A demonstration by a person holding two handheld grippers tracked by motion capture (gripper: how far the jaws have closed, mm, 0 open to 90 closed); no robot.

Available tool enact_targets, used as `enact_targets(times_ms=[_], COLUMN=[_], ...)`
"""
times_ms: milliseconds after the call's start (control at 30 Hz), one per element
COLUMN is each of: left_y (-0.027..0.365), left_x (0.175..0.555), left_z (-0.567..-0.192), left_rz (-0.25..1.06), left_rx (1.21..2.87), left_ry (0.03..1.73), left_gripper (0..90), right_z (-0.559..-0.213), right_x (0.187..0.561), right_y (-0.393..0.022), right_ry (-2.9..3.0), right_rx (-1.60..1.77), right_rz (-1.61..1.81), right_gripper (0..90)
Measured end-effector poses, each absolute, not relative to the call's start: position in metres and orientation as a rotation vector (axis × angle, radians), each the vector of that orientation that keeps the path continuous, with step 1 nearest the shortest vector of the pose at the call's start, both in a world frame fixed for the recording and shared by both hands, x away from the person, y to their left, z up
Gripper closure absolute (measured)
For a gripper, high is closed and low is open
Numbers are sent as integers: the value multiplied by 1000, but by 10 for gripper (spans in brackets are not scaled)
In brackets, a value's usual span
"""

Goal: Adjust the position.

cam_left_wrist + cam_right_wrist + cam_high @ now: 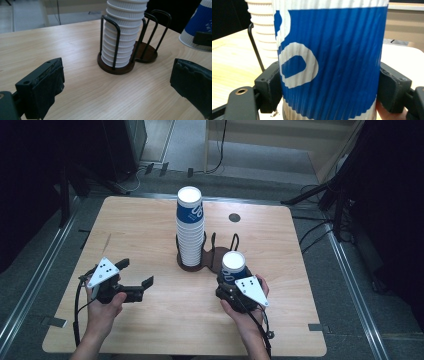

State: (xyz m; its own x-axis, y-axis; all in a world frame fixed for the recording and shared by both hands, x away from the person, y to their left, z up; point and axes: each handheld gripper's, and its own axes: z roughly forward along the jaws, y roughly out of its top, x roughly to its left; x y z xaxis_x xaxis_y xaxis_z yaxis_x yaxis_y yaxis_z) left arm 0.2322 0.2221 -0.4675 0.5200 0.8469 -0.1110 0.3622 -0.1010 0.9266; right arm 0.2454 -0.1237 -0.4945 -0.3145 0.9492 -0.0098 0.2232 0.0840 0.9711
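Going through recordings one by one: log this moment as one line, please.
right gripper: shut on single cup, upside down | left gripper: open, holding nothing | cup stack: in holder left slot | right slot: vacant

High view: fixed cam above the near edge, looks fwd and down on the whole table. Left gripper view: low over the tabletop, faces the cup stack in its wire rack at mid range. Right gripper view: v. close on a blue cup, same stack behind. All 3 views share stack and rack.
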Motion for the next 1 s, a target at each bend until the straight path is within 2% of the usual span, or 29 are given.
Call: enact_targets(times_ms=[300, 833, 900, 1000], left_y=[204, 190, 186, 184], left_x=[230, 228, 228, 228], left_z=[-467, -467, -467, -468], left_rz=[514, 422, 397, 383], left_rx=[1750, 1770, 1772, 1783], left_ry=[954, 917, 922, 913], left_gripper=[1, 3, 41, 41], right_z=[-499, -511, -513, -513], right_x=[243, 237, 235, 234], right_y=[-114, -90, -86, -84], right_ry=[1679, 1758, 1770, 1772], right_rx=[1146, 1029, 997, 965], right_rz=[1263, 1198, 1206, 1209], right_gripper=[197, 202, 201, 200])
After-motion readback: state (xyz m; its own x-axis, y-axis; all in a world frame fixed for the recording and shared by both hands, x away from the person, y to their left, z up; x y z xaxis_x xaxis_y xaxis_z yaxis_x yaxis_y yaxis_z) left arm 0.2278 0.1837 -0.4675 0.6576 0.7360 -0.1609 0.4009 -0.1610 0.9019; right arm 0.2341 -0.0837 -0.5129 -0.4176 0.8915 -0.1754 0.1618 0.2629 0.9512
